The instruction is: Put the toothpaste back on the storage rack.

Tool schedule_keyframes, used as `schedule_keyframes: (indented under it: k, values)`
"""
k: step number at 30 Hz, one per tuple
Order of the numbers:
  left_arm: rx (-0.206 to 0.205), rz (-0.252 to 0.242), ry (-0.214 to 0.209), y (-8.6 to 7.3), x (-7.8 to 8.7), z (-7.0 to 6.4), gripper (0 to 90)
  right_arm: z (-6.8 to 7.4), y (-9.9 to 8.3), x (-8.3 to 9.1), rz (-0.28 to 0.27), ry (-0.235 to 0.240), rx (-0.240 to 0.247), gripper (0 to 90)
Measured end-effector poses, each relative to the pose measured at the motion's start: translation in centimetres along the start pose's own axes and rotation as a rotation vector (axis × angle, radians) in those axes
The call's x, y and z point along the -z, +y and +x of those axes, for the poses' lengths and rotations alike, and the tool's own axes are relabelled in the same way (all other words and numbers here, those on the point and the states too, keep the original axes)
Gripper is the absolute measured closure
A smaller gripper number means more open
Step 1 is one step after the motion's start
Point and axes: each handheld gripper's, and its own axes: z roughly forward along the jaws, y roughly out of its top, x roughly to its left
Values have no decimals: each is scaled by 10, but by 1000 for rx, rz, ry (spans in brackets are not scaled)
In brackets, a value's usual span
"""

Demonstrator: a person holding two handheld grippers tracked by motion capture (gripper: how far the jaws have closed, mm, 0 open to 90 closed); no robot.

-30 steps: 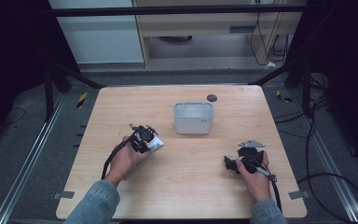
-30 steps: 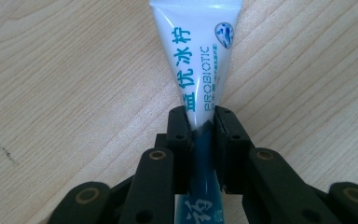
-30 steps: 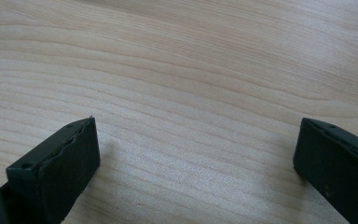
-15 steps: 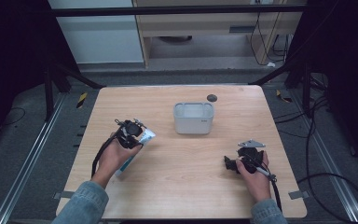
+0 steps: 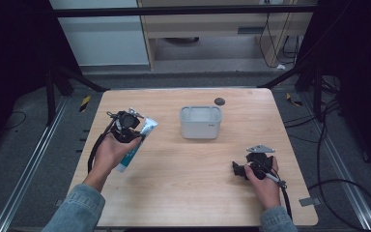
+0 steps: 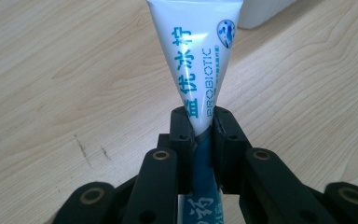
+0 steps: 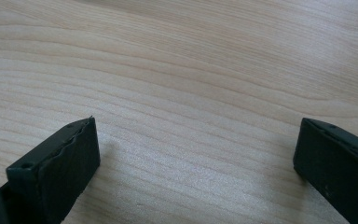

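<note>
High view: left gripper (image 5: pixel 125 126) has the toothpaste tube (image 5: pixel 134 145) lifted over the table's (image 5: pixel 183 193) left side, w/ the white tub (image 5: pixel 200 122) off to its right. Right gripper (image 5: pixel 251 166) sits low near the front right.

Left gripper view: jaws clamped tight on the tube (image 6: pixel 198 70), pinching it flat partway along. Looks soft, light, prob. slippery plastic; I'd grip nearer the stiff cap end so it won't squeeze or droop.

Right gripper view: jaws spread wide, nothing between them, just bare wood (image 7: pixel 191 93).
</note>
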Motion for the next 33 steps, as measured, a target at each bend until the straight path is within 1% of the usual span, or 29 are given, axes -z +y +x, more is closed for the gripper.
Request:
schedule_keyframes:
  k: [5, 6, 9, 11, 15, 22, 28, 31, 33]
  values:
    - [-7, -24, -9, 9, 2, -6, 796, 0, 0, 0, 0, 0, -1, 7]
    - [-17, -26, -12, 11, 2, -7, 795, 0, 0, 0, 0, 0, -1, 6]
    - [-21, -47, -40, 17, 2, -11, 795, 0, 0, 0, 0, 1, 0, 6]
    - [-35, -48, -41, 22, 3, -14, 795, 0, 0, 0, 0, 1, -1, 6]
    - [-36, -70, -42, 30, 4, -19, 796, 0, 0, 0, 0, 0, 1, 6]
    - [-58, -87, -39, 44, 8, -26, 796, 0, 0, 0, 0, 0, 1, 6]
    - [-54, -116, -34, 52, 12, -29, 796, 0, 0, 0, 1, 1, -1, 6]
    - [-46, -135, -36, 55, 14, -33, 796, 0, 0, 0, 1, 0, 0, 6]
    - [-50, -143, -36, 58, 15, -36, 796, 0, 0, 0, 2, 1, 1, 6]
